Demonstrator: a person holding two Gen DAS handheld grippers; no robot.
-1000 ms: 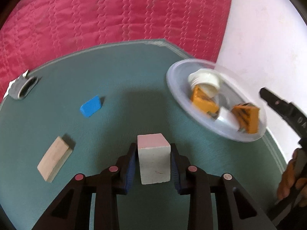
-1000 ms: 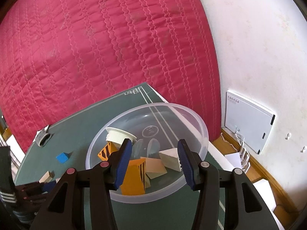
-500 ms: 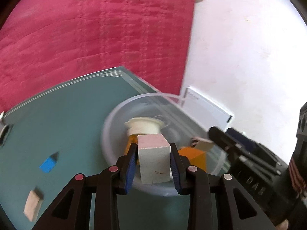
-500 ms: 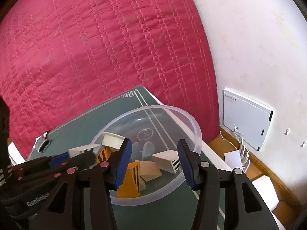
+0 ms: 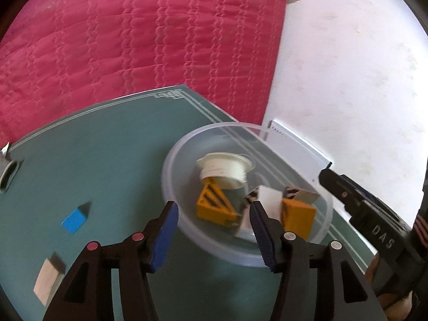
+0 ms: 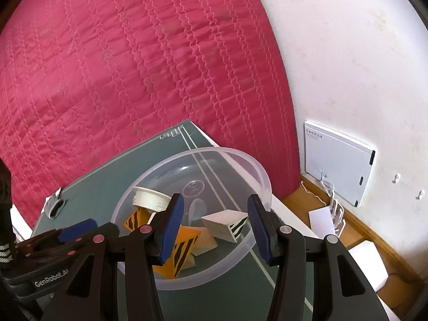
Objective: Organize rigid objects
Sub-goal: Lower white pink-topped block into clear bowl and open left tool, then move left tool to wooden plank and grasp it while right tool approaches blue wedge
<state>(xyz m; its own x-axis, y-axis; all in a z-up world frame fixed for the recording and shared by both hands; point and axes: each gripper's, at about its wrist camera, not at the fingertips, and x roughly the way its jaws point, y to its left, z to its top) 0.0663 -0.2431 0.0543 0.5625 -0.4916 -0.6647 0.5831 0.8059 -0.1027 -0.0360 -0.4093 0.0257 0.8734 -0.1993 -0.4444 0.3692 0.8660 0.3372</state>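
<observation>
My left gripper (image 5: 214, 208) hangs over the near side of the clear plastic bowl (image 5: 171, 187); its jaws are opening and nothing is between them. A pale, blurred block (image 5: 267, 200) lies in the bowl just past the right fingertip. The bowl also holds a white cup (image 5: 224, 171) and orange striped wedges (image 5: 214, 203). My right gripper (image 6: 215, 200) stands open and empty over the same bowl (image 6: 254, 165), above an orange wedge (image 6: 182, 251) and a white striped wedge (image 6: 227, 224). A blue block (image 5: 74, 220) and a wooden block (image 5: 45, 281) lie on the green table (image 5: 107, 147) to the left.
A grey ring-shaped piece (image 5: 9, 172) sits at the table's far left edge. A red quilt (image 6: 133, 67) hangs behind the table. A white panel (image 6: 337, 165) leans on the wall at the right, above the floor. The bowl stands near the table's right edge.
The left gripper carried the pink-topped pale block from over the table to above the bowl, then spread its jaws and let it go. The right gripper stayed over the bowl.
</observation>
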